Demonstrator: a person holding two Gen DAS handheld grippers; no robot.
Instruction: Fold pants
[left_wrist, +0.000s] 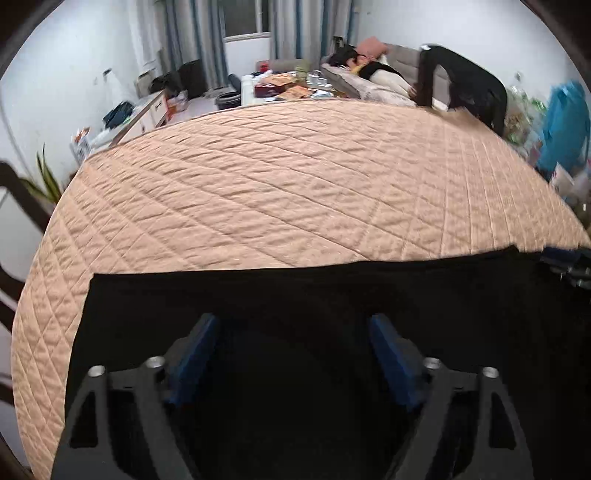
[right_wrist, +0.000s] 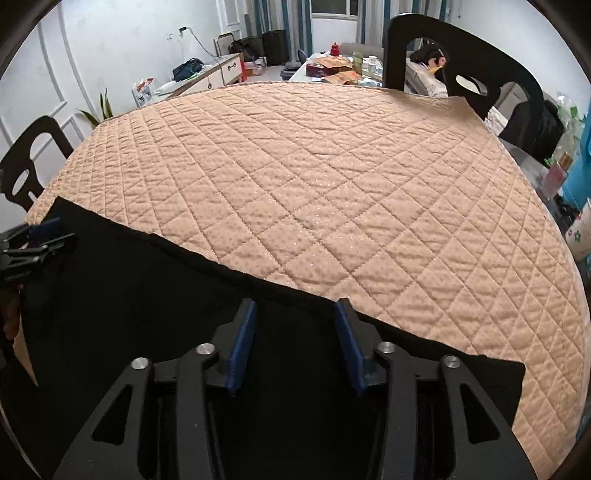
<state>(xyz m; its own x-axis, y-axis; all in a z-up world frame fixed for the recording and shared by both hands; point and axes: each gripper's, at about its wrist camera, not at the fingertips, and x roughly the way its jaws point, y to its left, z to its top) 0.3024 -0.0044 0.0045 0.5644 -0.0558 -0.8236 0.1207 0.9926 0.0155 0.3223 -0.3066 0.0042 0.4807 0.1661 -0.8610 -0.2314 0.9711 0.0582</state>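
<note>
Black pants (left_wrist: 295, 288) lie flat along the near edge of the peach quilted table cover (left_wrist: 277, 184), folded to a long strip with a straight far edge. My left gripper (left_wrist: 293, 325) hovers over the strip's left part, blue pads wide apart, cloth beneath but not pinched. In the right wrist view the pants (right_wrist: 129, 295) run from lower right to far left. My right gripper (right_wrist: 296, 306) stands open just over their far edge near the right end. Each view catches the other tool at its side: the right gripper (left_wrist: 565, 266) and the left gripper (right_wrist: 33, 243).
Dark chairs stand at the far side (right_wrist: 461, 55) and left side (right_wrist: 29, 166) of the table. A person in black (left_wrist: 461, 85) bends over a sofa behind the table. A cluttered side table (left_wrist: 291, 86), a white cabinet (right_wrist: 221, 72) and a blue bag (left_wrist: 565, 122) surround it.
</note>
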